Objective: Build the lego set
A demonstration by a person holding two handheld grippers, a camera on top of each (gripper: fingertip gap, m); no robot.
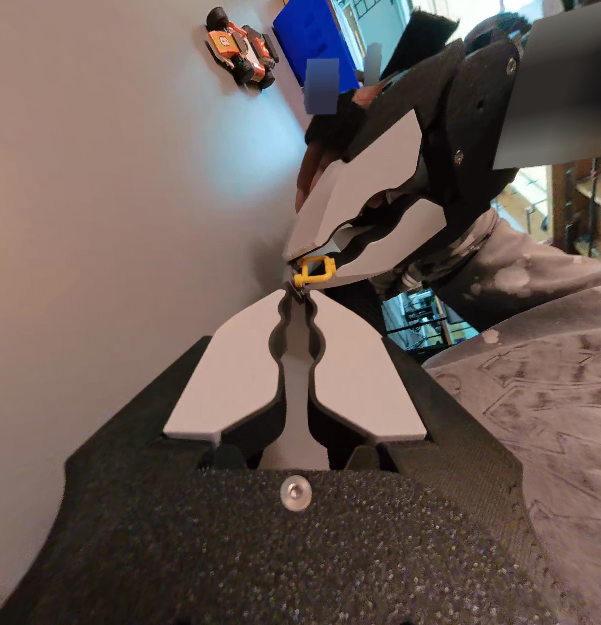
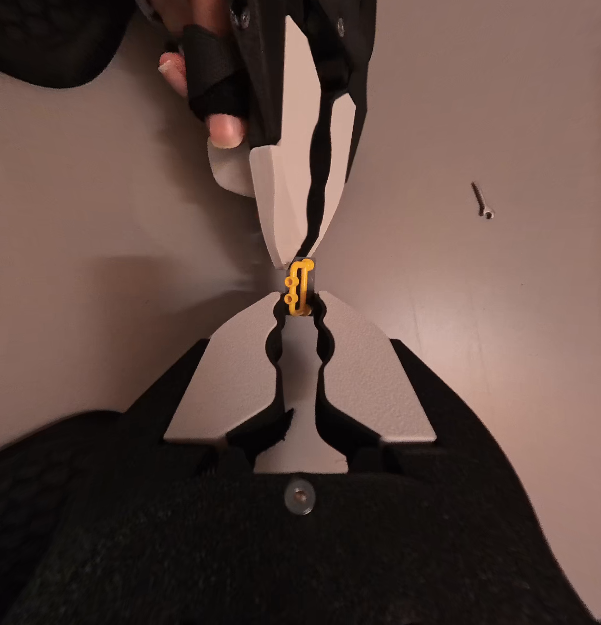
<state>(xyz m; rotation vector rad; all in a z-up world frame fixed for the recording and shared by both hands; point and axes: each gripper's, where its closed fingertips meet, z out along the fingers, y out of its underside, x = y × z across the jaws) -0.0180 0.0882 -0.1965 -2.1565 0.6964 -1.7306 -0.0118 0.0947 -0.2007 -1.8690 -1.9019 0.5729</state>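
Note:
My left gripper (image 1: 297, 290) is shut on a small dark grey piece (image 1: 298, 293) at its tips. My right gripper (image 1: 312, 267) comes in from the upper right and is shut on a yellow bar-frame piece (image 1: 314, 270), which touches the grey piece. In the right wrist view my right gripper (image 2: 299, 298) pinches the yellow piece (image 2: 297, 287), which lies against a grey plate (image 2: 312, 275). The left gripper (image 2: 294, 262) points down from above and meets the plate's top end. Both are held above the pale table (image 2: 461, 304).
An orange and black lego race car (image 1: 239, 54) stands on the table at the far left, beside a blue box (image 1: 312, 44). A small dark rod-like piece (image 2: 481, 203) lies on the table to the right. A gloved hand (image 2: 217, 84) holds the left gripper. My left and right fingertips are right by each other.

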